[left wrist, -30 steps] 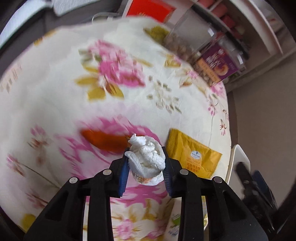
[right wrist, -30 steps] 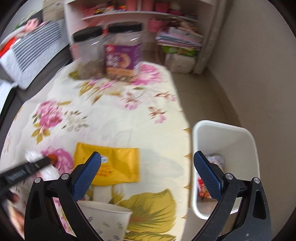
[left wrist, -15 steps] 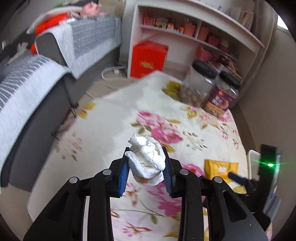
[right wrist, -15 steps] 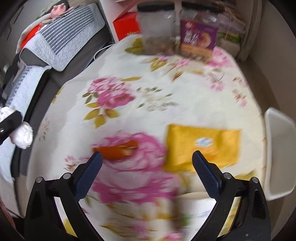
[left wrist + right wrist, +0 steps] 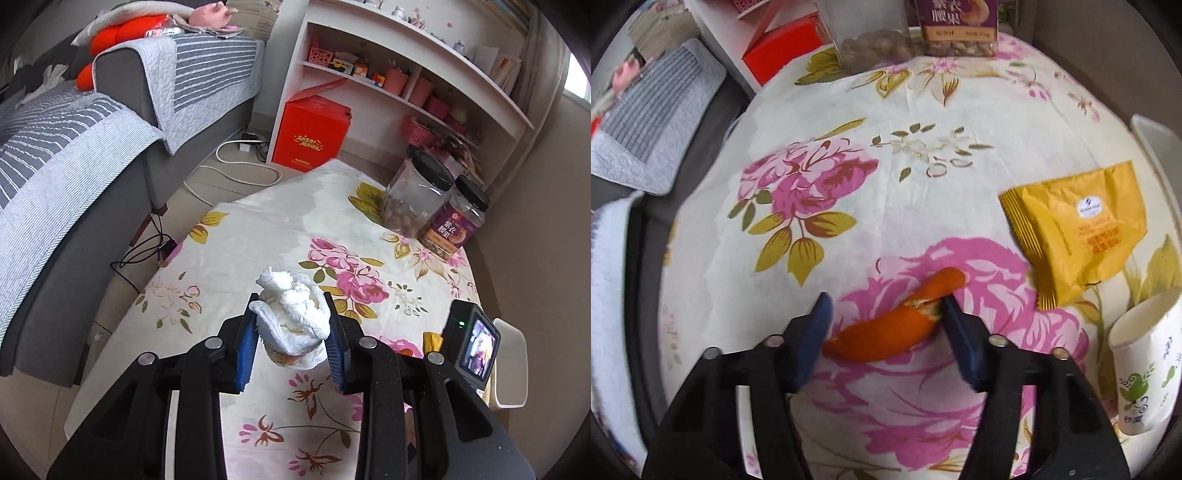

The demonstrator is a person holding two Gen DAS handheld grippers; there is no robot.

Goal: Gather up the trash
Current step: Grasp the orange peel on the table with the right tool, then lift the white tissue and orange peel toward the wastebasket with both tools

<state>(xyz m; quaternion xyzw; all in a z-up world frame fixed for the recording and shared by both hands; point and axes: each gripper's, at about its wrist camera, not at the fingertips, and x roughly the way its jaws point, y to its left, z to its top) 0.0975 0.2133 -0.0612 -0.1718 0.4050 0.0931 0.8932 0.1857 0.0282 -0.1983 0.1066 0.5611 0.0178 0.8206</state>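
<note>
Peel [image 5: 886,328] between closing right jaws; tissue [image 5: 291,317] clamped left.

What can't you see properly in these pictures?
- White bin, left wrist view: its inside is hidden by the other gripper's camera and the picture's edge.
- Two jars, right wrist view: tops cut off by the edge.
- Orange peel, right wrist view: the closing right gripper is blurred, so contact is unclear.
- Crumpled tissue, left wrist view: the orange-brown bit wrapped underneath can't be identified.

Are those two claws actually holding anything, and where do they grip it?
The left claw pinches a crumpled white tissue wad by its sides. The right claw is closing around an orange peel on the table, not yet gripping it.
</note>
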